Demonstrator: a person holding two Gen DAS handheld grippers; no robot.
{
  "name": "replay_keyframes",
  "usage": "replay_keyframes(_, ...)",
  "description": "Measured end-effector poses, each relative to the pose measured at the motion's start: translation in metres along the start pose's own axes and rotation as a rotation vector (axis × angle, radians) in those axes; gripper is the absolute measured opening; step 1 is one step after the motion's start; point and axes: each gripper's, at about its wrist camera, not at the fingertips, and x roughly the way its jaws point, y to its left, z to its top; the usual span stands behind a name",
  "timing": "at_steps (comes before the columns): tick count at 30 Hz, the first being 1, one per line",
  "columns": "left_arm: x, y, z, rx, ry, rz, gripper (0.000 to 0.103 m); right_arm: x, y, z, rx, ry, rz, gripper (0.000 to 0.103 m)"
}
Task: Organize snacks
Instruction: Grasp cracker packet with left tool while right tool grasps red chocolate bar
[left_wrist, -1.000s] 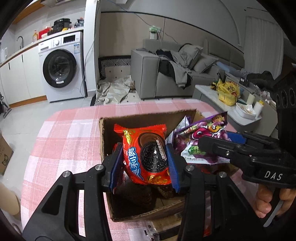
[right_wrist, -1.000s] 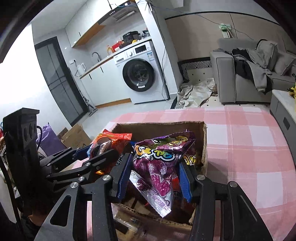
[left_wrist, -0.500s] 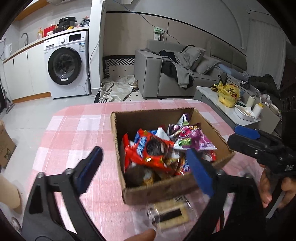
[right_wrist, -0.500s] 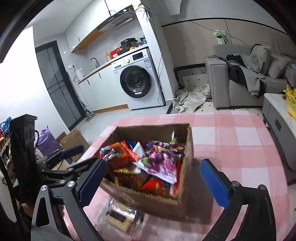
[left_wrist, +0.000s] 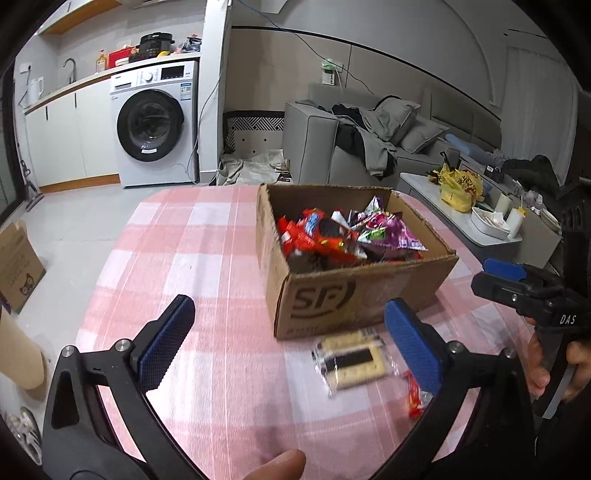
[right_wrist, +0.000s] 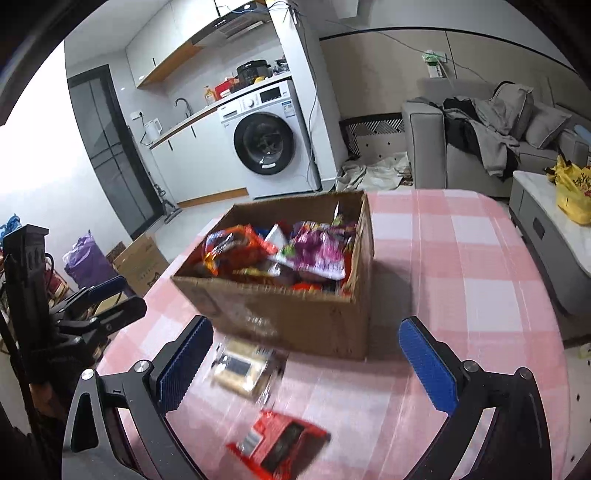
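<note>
Mostly the snacks sit in the cardboard box (left_wrist: 354, 295) at frame centre. Both the left gripper (left_wrist: 291, 339) and right gripper (right_wrist: 306, 365) gape wide, empty. A cracker pack (left_wrist: 351, 358) and red packet (right_wrist: 280, 443) remain on the tablecloth (left_wrist: 184, 258) below.

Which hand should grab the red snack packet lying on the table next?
Probably the right. The right gripper is open, and the red packet lies just below its jaws. From the left gripper, only the packet's edge shows, behind its right finger.
</note>
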Motion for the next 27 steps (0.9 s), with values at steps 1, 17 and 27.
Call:
replay_keyframes(1, -0.002, 0.001, -0.004, -0.005, 0.001, -0.002, 0.103, -0.001, 0.000, -0.005, -0.001, 0.007, -0.004, 0.103)
replay_keyframes(17, 0.018, -0.010, -0.024, 0.017, 0.087, -0.007, 0.103, 0.029, 0.001, -0.048, -0.144, 0.221, -0.035, 0.103)
replay_keyframes(27, 0.029, -0.022, -0.032, 0.055, 0.121, -0.014, 0.103, 0.044, 0.016, -0.073, -0.289, 0.336, 0.040, 0.103)
